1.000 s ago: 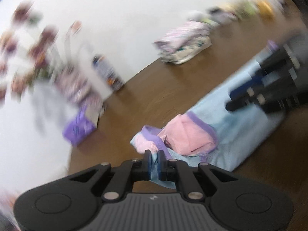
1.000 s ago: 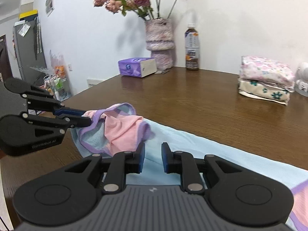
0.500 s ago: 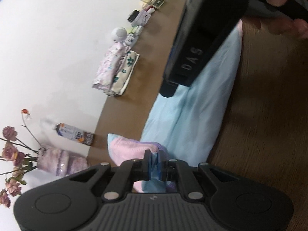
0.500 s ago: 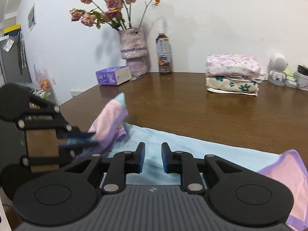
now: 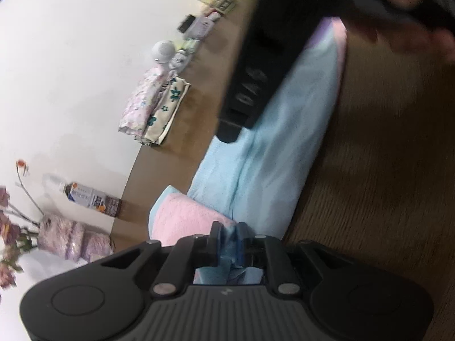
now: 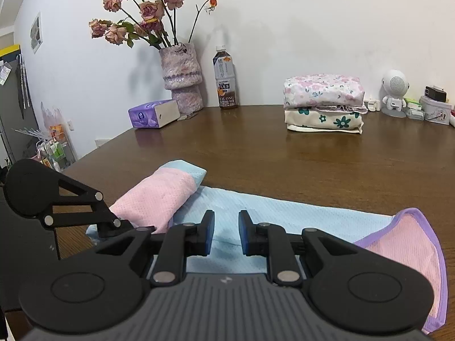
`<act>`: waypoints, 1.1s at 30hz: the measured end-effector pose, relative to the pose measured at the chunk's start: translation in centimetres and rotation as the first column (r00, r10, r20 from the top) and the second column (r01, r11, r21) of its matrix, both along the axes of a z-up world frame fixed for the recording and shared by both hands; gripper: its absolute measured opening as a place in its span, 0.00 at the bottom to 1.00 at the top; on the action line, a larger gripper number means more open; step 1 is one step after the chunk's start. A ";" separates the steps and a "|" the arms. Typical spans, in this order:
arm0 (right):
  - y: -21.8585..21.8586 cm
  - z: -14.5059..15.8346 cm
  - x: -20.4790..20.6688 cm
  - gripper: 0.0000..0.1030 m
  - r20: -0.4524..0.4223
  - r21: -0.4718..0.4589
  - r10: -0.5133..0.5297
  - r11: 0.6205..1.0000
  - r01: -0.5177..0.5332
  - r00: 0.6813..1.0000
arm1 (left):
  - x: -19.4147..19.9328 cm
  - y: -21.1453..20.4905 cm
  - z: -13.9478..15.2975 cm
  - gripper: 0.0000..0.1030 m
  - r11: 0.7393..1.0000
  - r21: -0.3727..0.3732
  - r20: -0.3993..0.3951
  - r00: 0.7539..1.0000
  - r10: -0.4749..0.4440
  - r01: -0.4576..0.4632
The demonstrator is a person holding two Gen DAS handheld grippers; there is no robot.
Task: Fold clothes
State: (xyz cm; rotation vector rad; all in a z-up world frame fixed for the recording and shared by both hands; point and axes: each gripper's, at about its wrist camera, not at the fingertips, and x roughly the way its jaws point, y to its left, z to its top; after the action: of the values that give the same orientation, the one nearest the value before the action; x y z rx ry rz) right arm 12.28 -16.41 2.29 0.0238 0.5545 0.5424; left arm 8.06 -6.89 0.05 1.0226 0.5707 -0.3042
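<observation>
A light blue garment [image 6: 284,213] with pink panels and purple trim lies in a long strip on the brown table [image 6: 284,153]. Its left end is folded over, pink side up [image 6: 159,196]. My left gripper [image 5: 229,237] is shut on that folded end of the garment [image 5: 270,153], and the same gripper [image 6: 119,226] shows at the left of the right wrist view. My right gripper [image 6: 226,228] hovers open just above the blue middle of the strip, nothing between its fingers. The garment's right end [image 6: 409,244] shows pink with a purple border.
A stack of folded floral clothes [image 6: 322,103] sits at the back right. A vase of dried roses [image 6: 182,76], a tea bottle [image 6: 226,81] and a purple tissue pack [image 6: 153,113] stand at the back left. A small white robot figure [image 6: 395,92] and boxes line the far right.
The left gripper has carried the garment's left end over and laid it down as a flat pink fold on the blue strip. The right gripper stayed open over the middle.
</observation>
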 end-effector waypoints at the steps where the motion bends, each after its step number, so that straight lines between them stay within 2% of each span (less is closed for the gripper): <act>1: 0.0 -0.1 0.1 0.17 -0.004 -0.002 -0.001 1.000 0.001 1.000 | -0.2 0.1 0.4 0.21 1.000 -0.030 0.001 1.000 0.007 -0.007; 3: 0.0 -0.3 0.2 0.17 -0.015 -0.003 -0.002 1.000 0.001 1.000 | -0.5 0.3 1.2 0.31 0.996 -0.089 0.004 1.000 0.023 -0.022; 6: -0.1 -0.6 0.5 0.17 -0.034 -0.003 -0.005 1.000 0.005 0.999 | -0.7 1.9 2.2 0.33 0.981 -0.178 0.001 0.997 0.073 -0.072; 9: -0.1 -0.8 0.6 0.17 -0.044 -0.012 -0.009 1.000 0.009 0.999 | -0.8 3.8 3.2 0.33 0.956 -0.265 -0.007 0.992 0.128 -0.125; 12: 0.0 -0.8 0.4 0.17 -0.051 -0.006 0.012 1.000 -0.012 0.999 | -1.0 5.7 4.1 0.33 0.920 -0.349 -0.020 0.983 0.181 -0.177; 18: 2.2 -0.3 -0.9 0.17 -0.071 0.039 0.158 0.987 -0.155 0.985 | -1.3 9.4 6.0 0.32 0.818 -0.506 -0.060 0.958 0.282 -0.273; 19: 2.8 -0.2 -1.1 0.17 -0.071 0.037 0.186 0.982 -0.184 0.980 | -1.3 9.8 6.1 0.32 0.808 -0.520 -0.071 0.957 0.281 -0.276; 21: 4.4 0.0 -1.8 0.21 -0.060 -0.006 0.230 0.973 -0.231 0.971 | -1.6 10.2 5.7 0.34 0.804 -0.533 -0.099 0.963 0.251 -0.265; 23: 5.7 0.0 -2.6 0.36 -0.048 -0.052 0.252 0.966 -0.255 0.966 | -2.1 10.4 5.4 0.41 0.807 -0.542 -0.111 0.971 0.211 -0.237; 28: 8.0 -0.5 -2.8 0.38 -0.059 -0.123 0.208 0.969 -0.213 0.976 | -2.5 10.4 3.6 0.42 0.839 -0.494 -0.121 0.974 0.193 -0.228; 30: 8.4 -0.8 -2.4 0.34 -0.076 -0.124 0.164 0.977 -0.172 0.984 | -2.4 10.2 2.8 0.42 0.847 -0.478 -0.108 0.972 0.207 -0.233; 32: 8.4 -0.8 -2.3 0.12 -0.091 -0.103 0.148 0.982 -0.158 0.985 | -2.1 10.2 2.2 0.40 0.848 -0.472 -0.095 0.970 0.224 -0.242; 33: 8.3 -0.8 -2.3 0.08 -0.101 -0.088 0.147 0.984 -0.156 0.984 | -1.8 10.3 2.1 0.32 0.841 -0.480 -0.096 0.968 0.232 -0.249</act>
State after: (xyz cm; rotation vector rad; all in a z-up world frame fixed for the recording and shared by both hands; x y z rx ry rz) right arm 9.93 -8.12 1.46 -0.0847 0.6779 0.6655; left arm 6.21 3.38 2.15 0.4464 0.6060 -0.2258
